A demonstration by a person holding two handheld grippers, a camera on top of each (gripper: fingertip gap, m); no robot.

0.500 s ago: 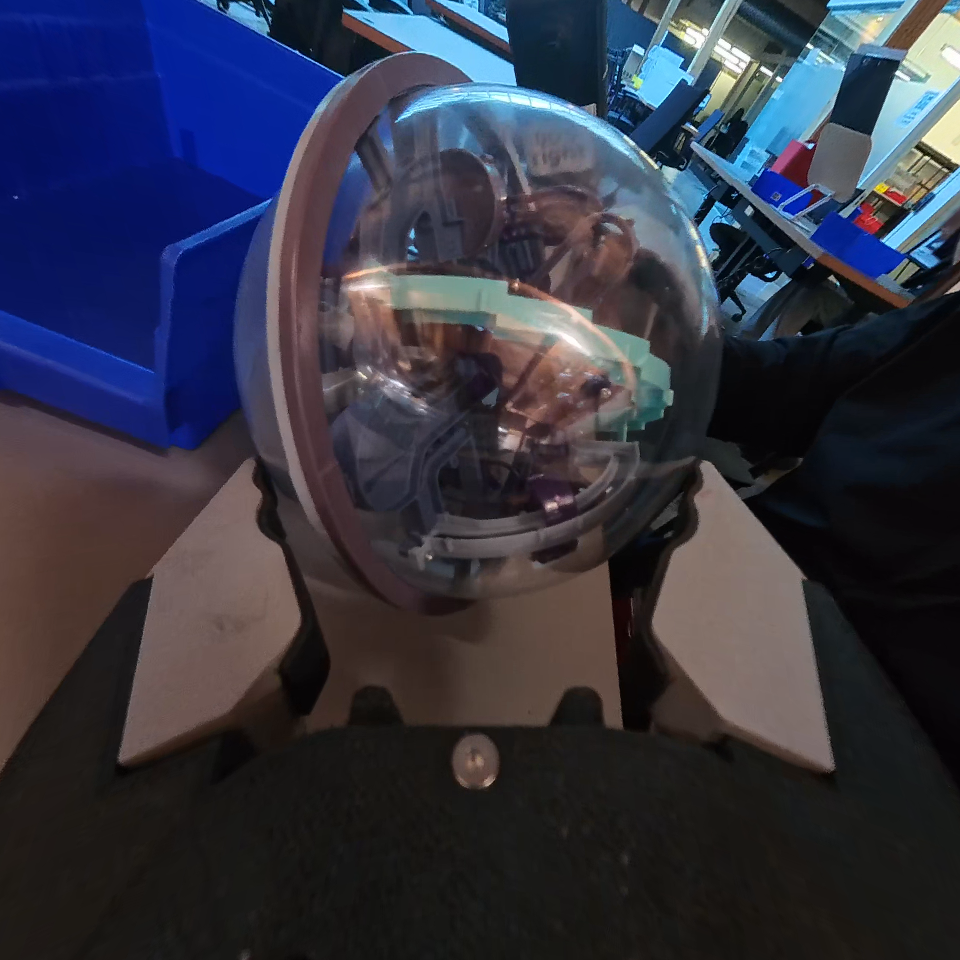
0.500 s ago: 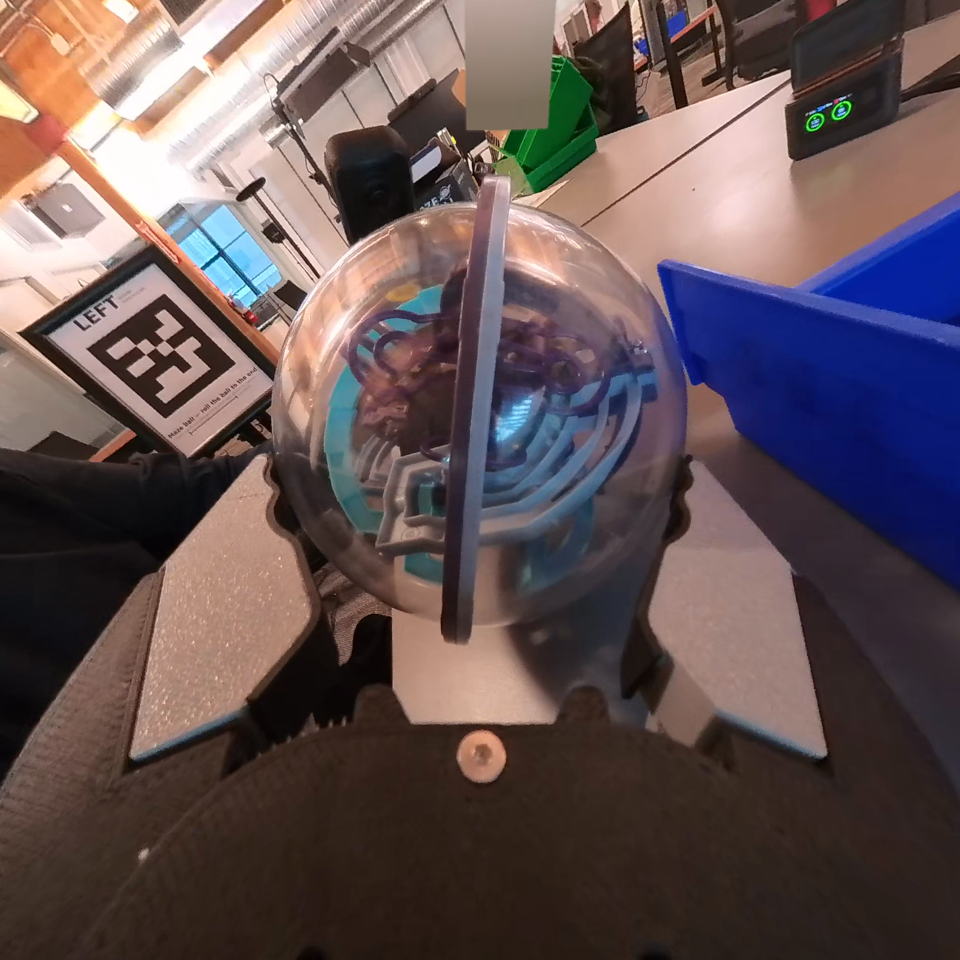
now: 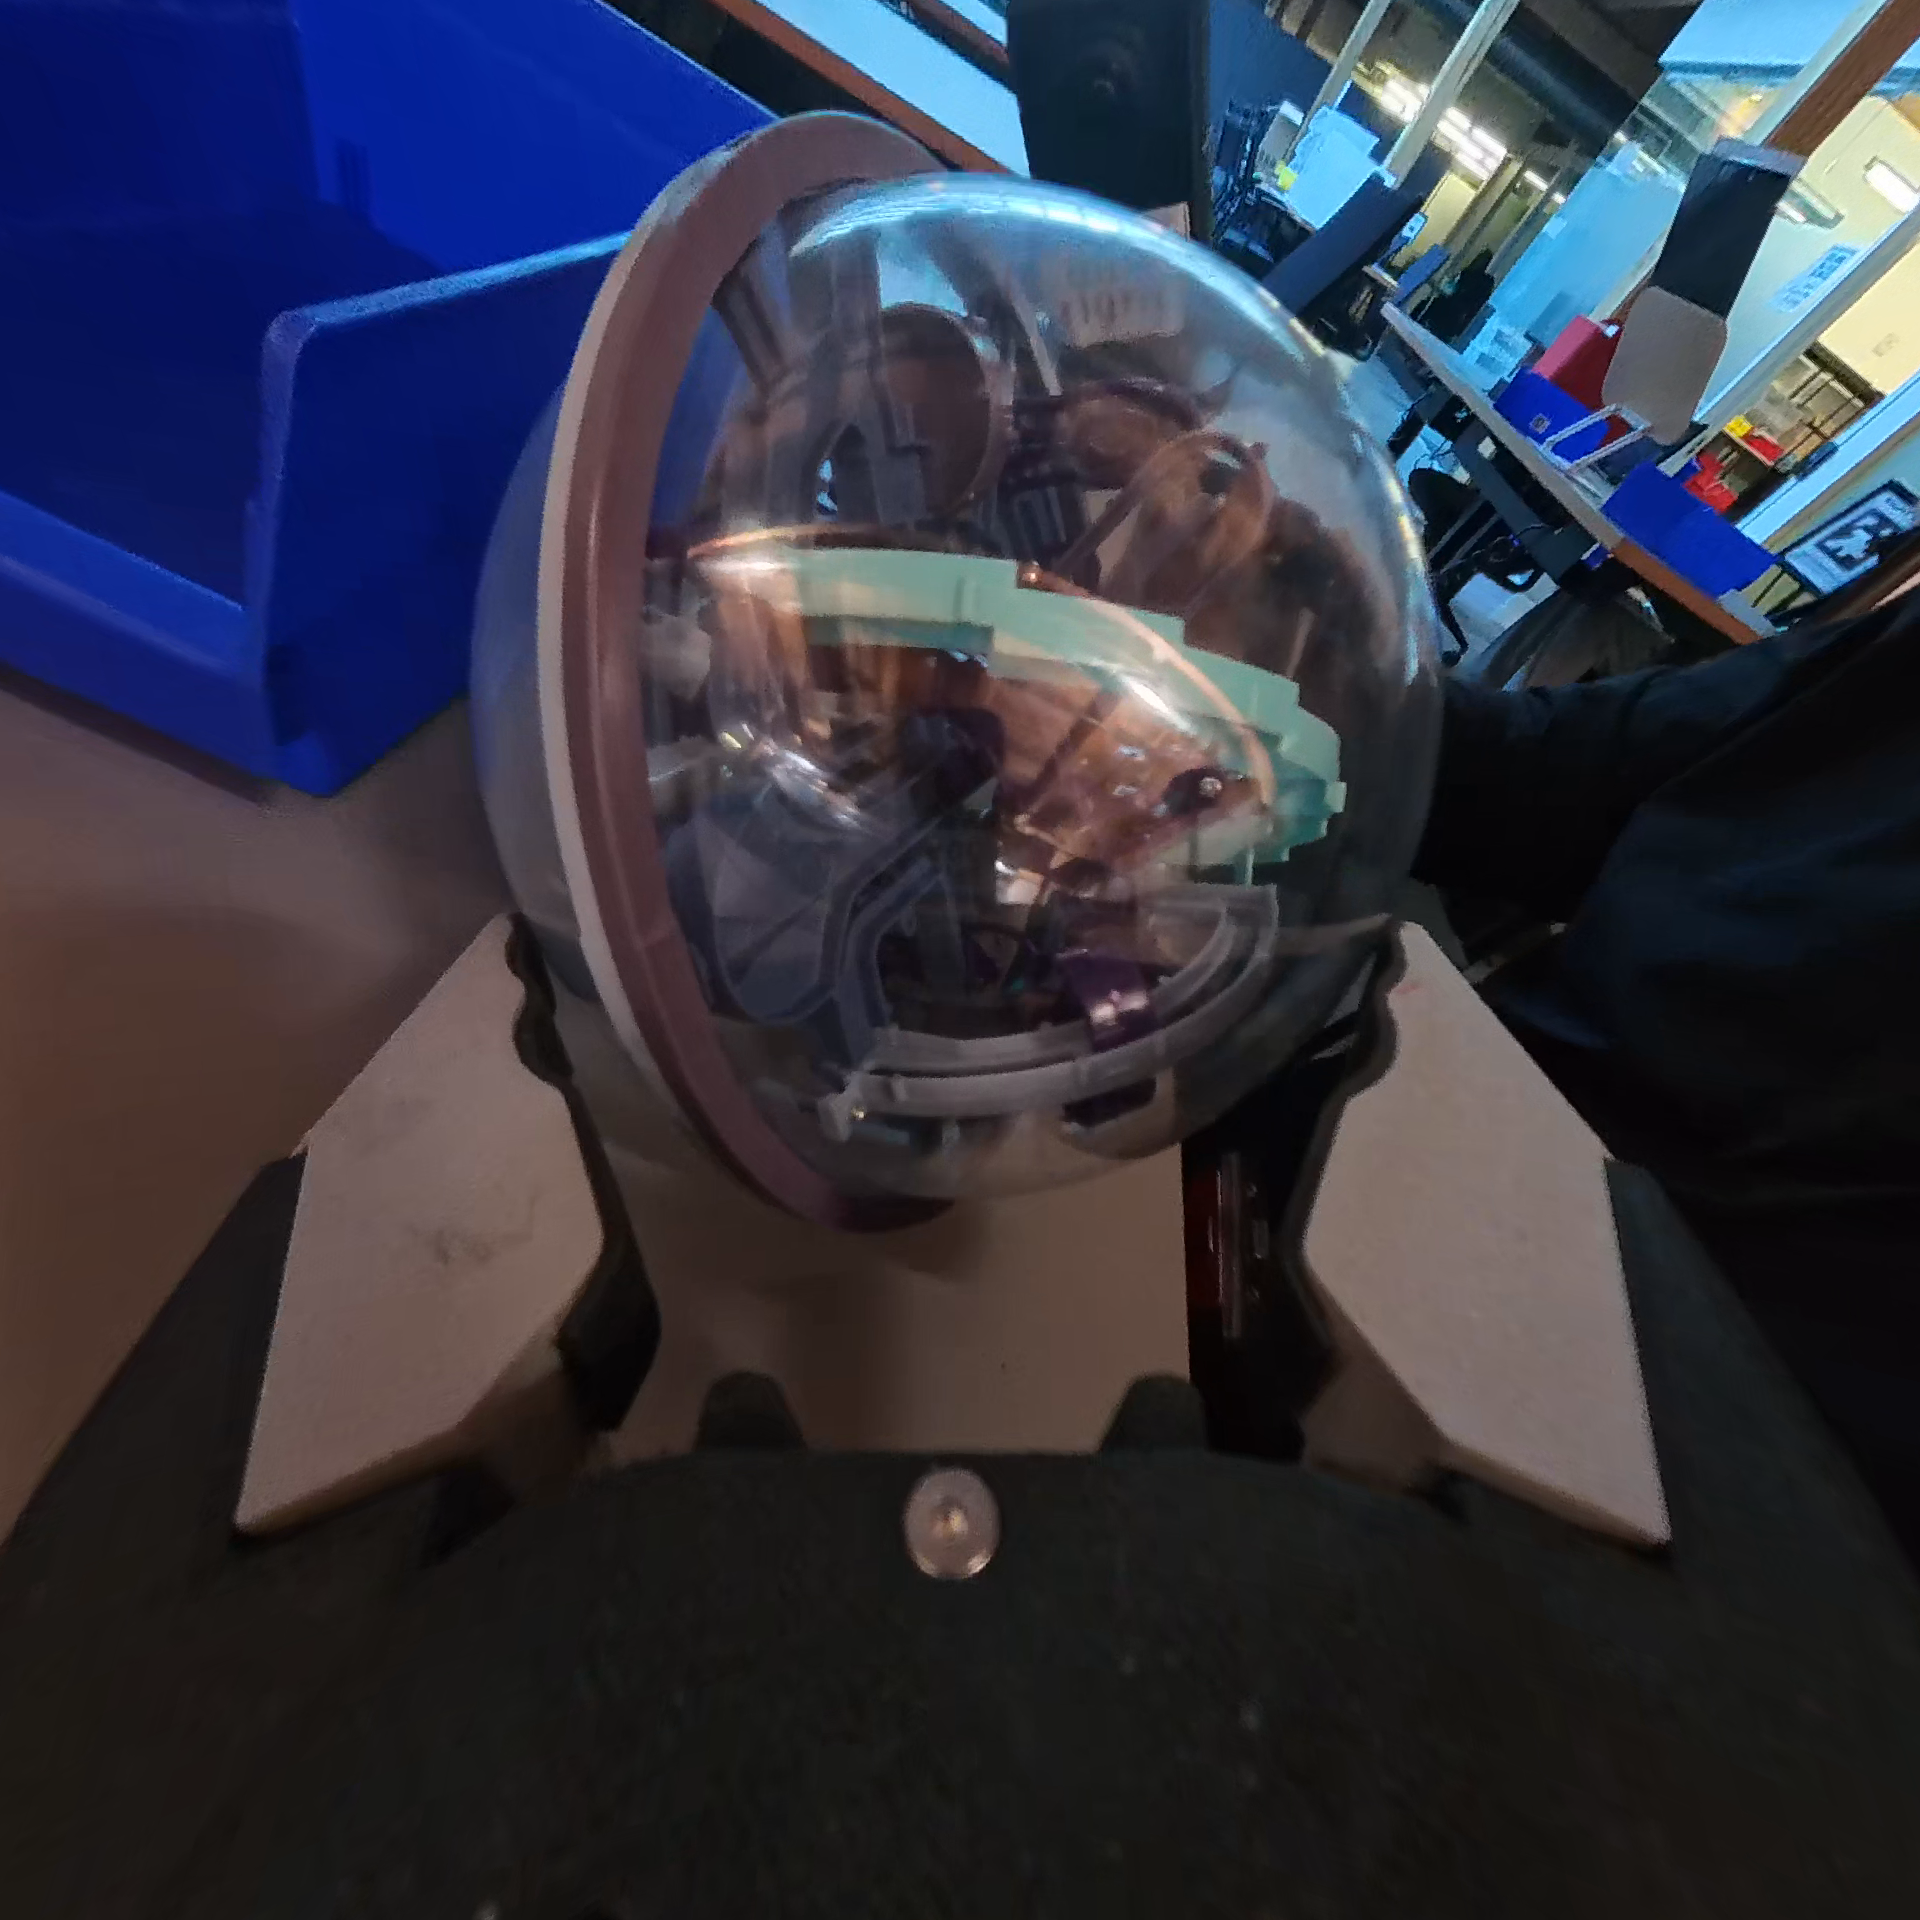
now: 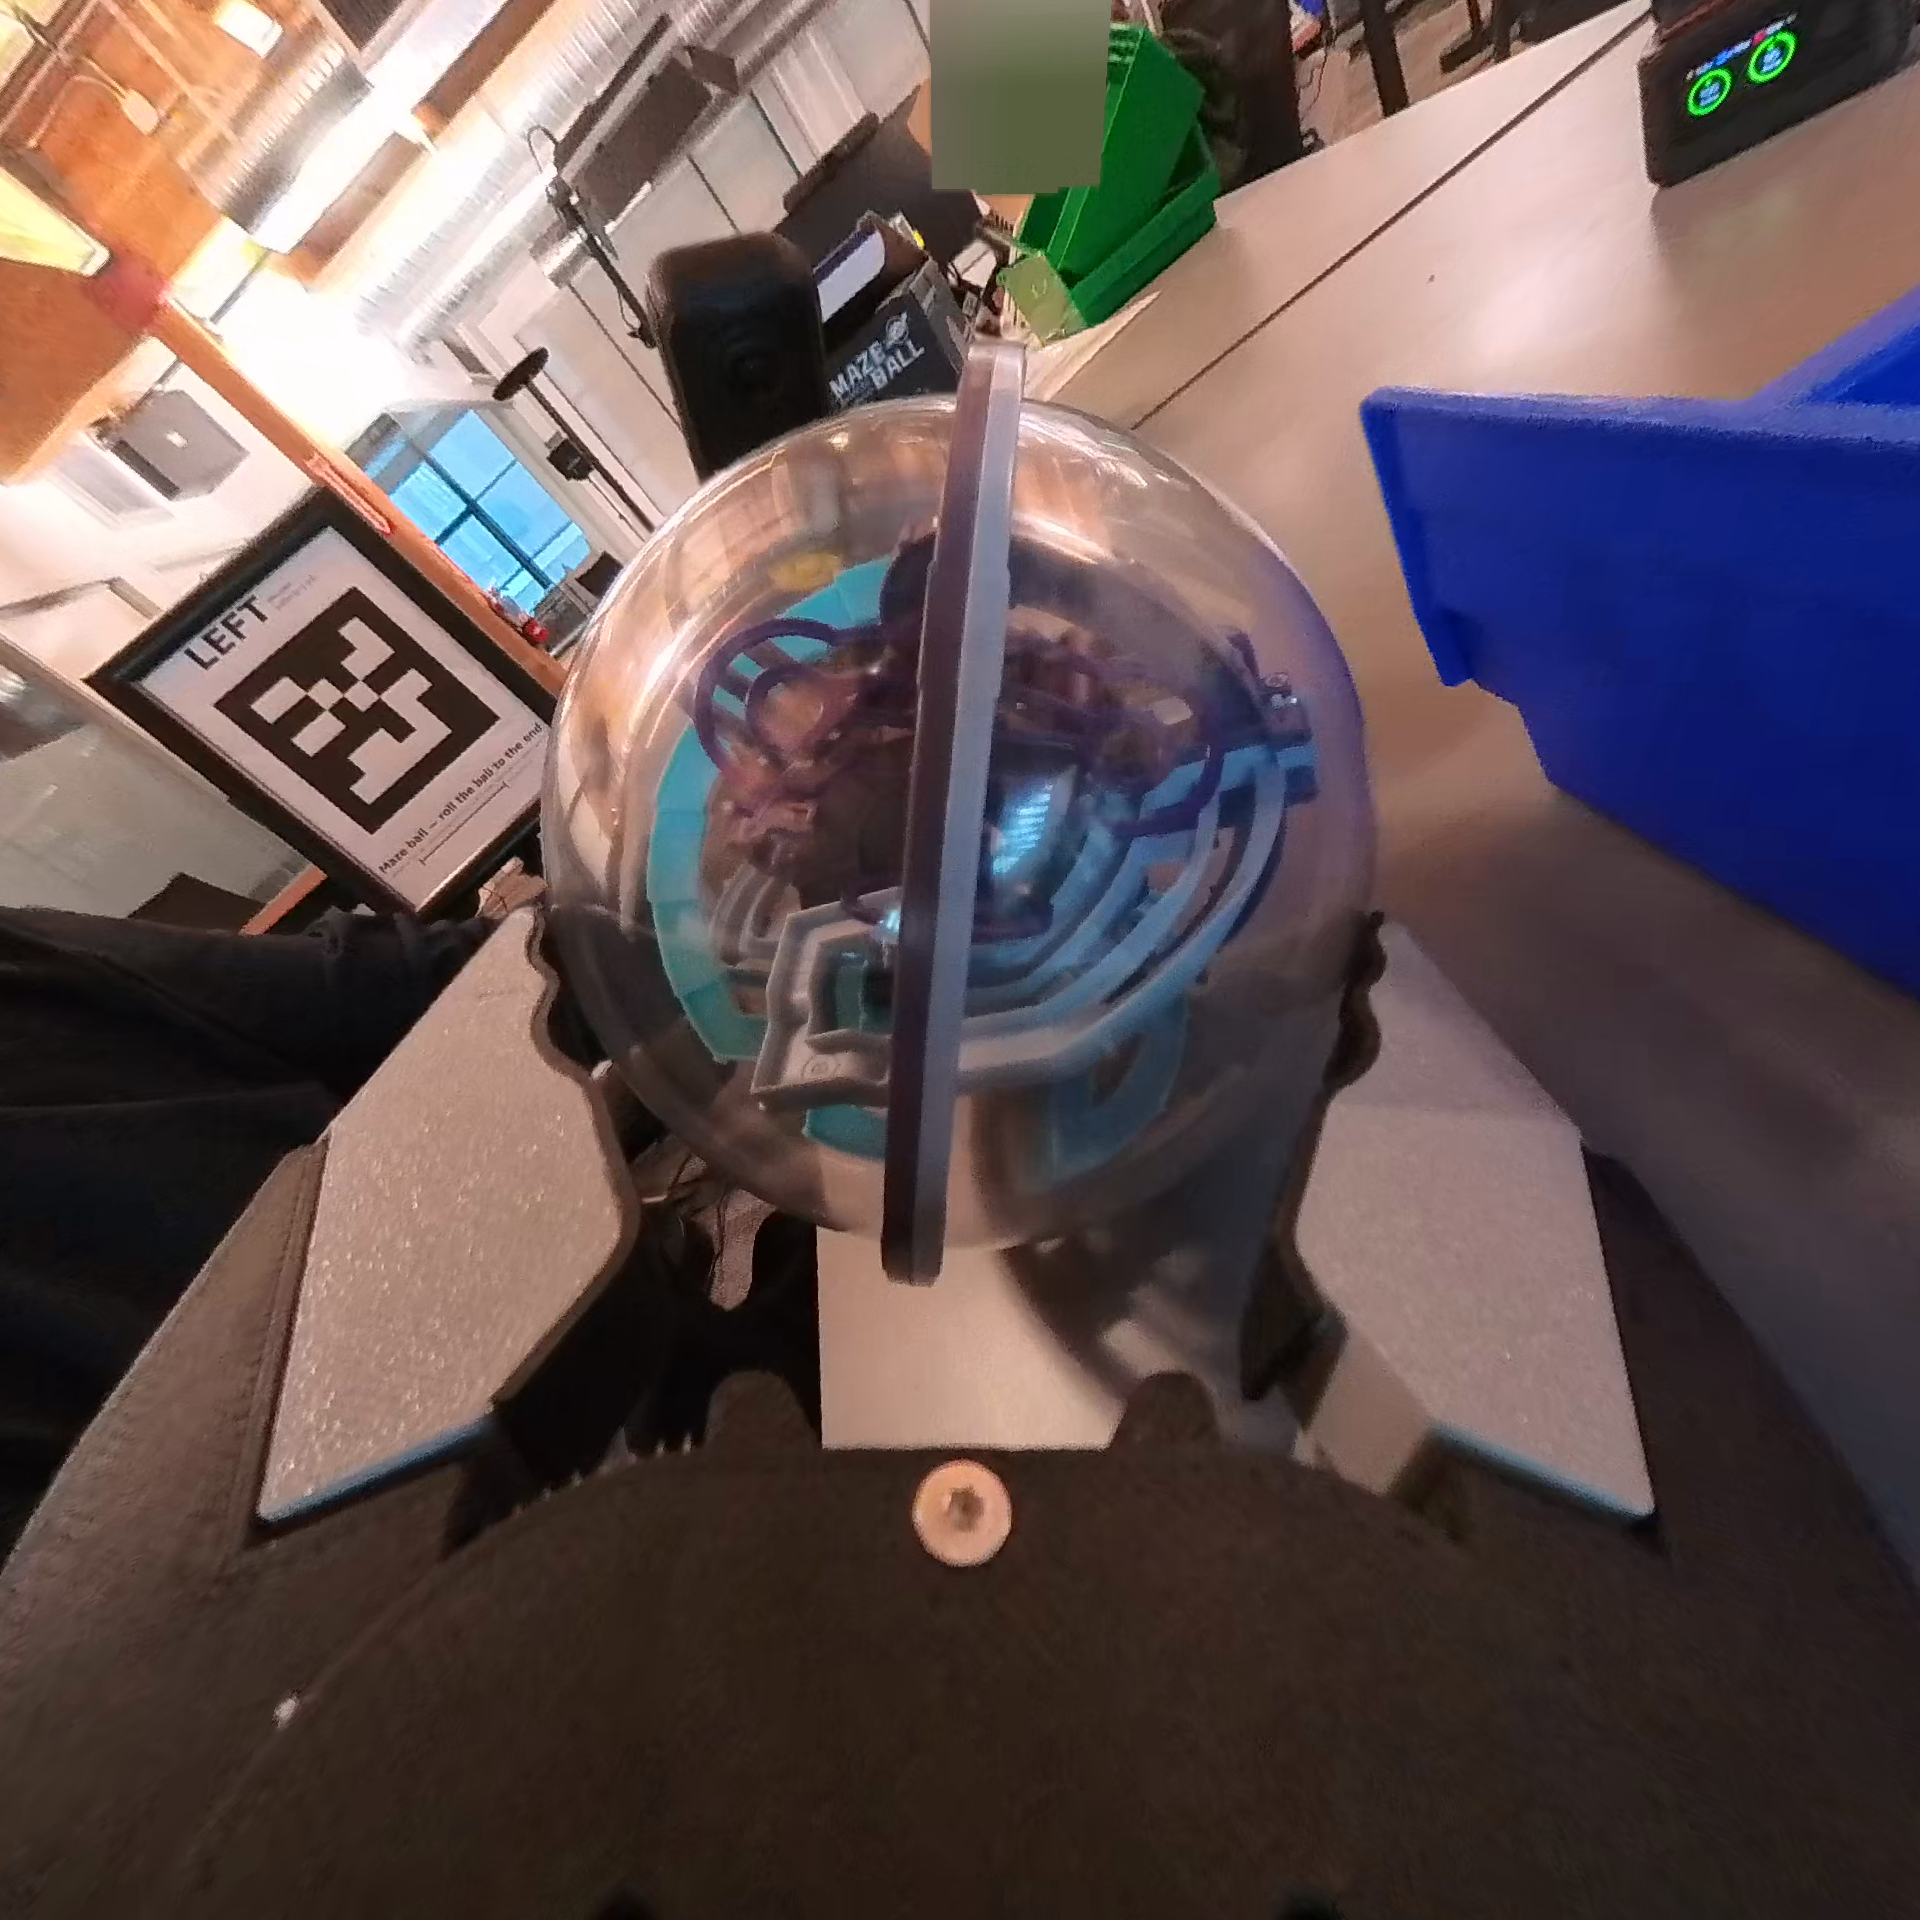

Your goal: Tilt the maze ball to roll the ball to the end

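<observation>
The clear maze ball [image 3: 956,665] is clamped between the fingers [image 3: 535,997] of the left gripper [image 3: 956,997] and also the right gripper [image 4: 956,997], raised above the table [image 4: 1455,343]. The blue bin [image 3: 260,416] sits just beside it (its purple seam ring tilted).

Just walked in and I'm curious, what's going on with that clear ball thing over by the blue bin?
A person is holding a clear maze ball with two hand-held grippers at once. The left gripper and the right gripper each have their jaws spread wide around the ball, pressing on opposite sides of its shell. The ball is tilted so its purple rim runs nearly upright. A blue bin sits on the table beside it. I can't pick out the small ball inside.
</observation>
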